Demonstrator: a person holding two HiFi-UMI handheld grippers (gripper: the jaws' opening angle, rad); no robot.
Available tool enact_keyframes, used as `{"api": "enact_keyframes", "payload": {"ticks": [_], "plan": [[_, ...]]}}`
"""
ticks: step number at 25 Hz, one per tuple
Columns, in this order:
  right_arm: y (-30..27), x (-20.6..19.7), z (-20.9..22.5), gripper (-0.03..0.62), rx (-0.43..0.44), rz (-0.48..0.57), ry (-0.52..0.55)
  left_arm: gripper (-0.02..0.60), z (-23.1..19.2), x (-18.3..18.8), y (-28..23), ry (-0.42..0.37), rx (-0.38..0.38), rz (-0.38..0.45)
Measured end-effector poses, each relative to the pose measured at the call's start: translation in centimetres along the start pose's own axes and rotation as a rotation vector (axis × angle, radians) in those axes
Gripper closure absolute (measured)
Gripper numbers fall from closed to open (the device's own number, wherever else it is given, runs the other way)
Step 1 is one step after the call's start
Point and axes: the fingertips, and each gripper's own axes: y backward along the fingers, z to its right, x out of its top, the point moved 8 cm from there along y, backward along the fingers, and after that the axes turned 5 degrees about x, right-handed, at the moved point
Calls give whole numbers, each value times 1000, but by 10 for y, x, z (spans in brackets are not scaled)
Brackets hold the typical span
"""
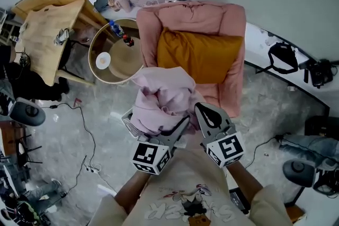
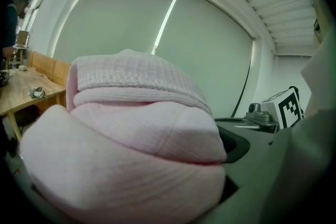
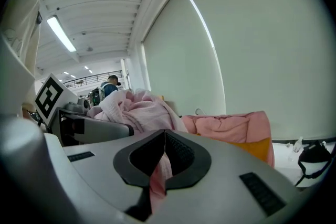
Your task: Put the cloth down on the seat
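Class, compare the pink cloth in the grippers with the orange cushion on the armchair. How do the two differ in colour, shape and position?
Colour: the cloth is pale pink; the cushion is orange.
Shape: the cloth is bunched and crumpled; the cushion is smooth and plump.
Position: the cloth is held up by the left gripper and the right gripper; the cushion lies in the armchair.
Both are soft fabric.

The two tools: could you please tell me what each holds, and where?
Both hold the pink cloth: left tool in its bunched bulk, right tool on a thin fold.
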Motion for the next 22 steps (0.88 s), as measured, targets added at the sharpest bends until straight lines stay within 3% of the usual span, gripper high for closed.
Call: {"api": "enact_keyframes", "payload": {"ticks": [6, 12, 22], "plan": [[-6, 10, 60, 576, 10, 24, -13, 115, 14, 18, -53, 2, 40, 22], [-14, 7, 87, 576, 18, 9, -107, 115, 18, 24, -79, -5, 43, 25], [-34, 2, 102, 576, 29, -42, -27, 115, 3, 20, -110, -1, 40, 14]]}}
